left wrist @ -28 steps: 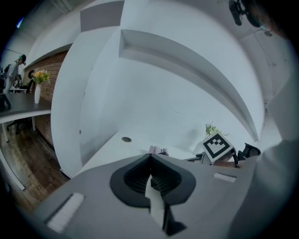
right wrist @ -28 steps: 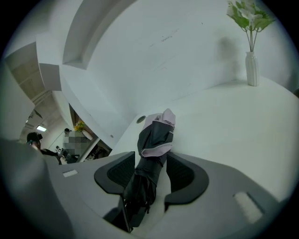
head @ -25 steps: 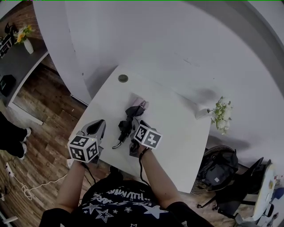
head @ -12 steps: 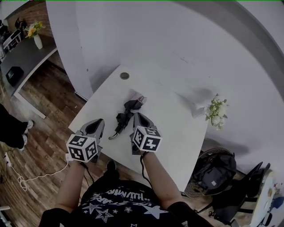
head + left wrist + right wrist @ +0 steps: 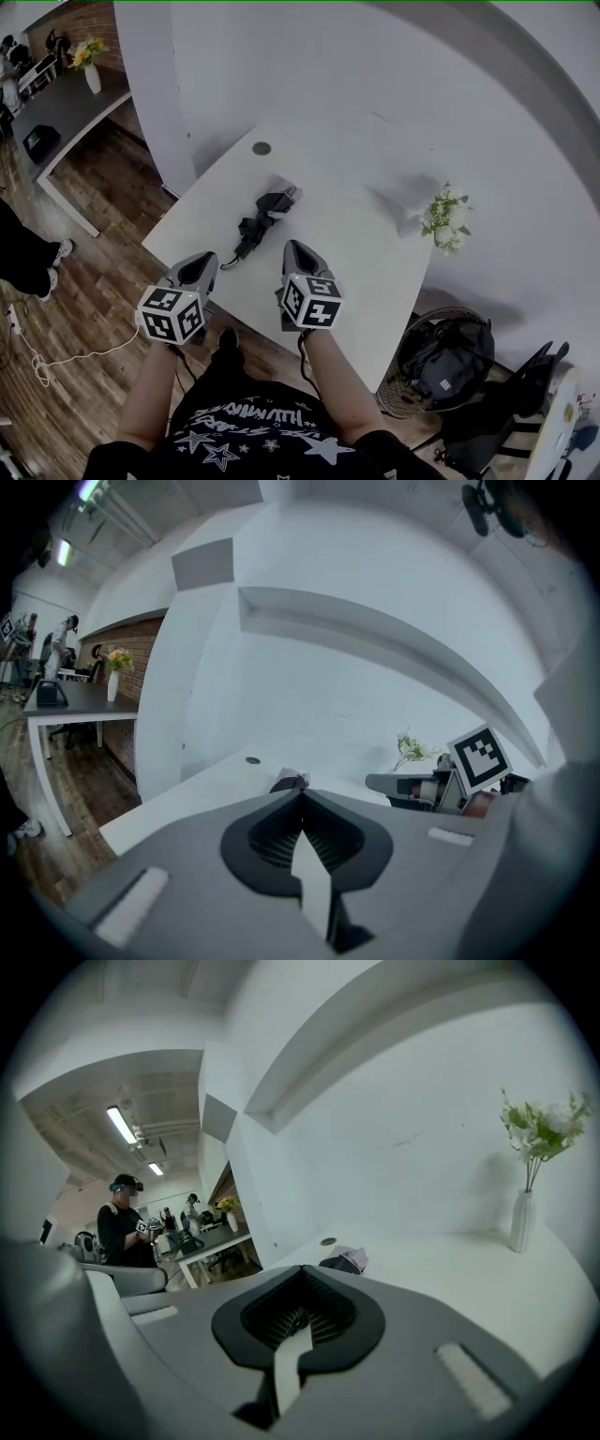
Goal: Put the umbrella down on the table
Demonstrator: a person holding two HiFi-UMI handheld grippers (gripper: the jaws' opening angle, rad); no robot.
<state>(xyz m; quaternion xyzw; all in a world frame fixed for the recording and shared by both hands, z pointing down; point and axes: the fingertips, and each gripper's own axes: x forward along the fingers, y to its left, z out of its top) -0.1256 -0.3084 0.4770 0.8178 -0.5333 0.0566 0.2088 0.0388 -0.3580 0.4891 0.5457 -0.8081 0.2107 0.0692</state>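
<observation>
— Is anything judged left to be done?
— Seemingly nothing. The folded umbrella [image 5: 259, 219] is laid on the worktop [image 5: 366, 258], apart from the left tongs [image 5: 195, 270] and right tongs [image 5: 296, 253], both closed on nothing.

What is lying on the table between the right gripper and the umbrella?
Nothing. In the head view, only bare white table separates the right gripper from the umbrella; the right gripper view shows the same empty stretch.
</observation>
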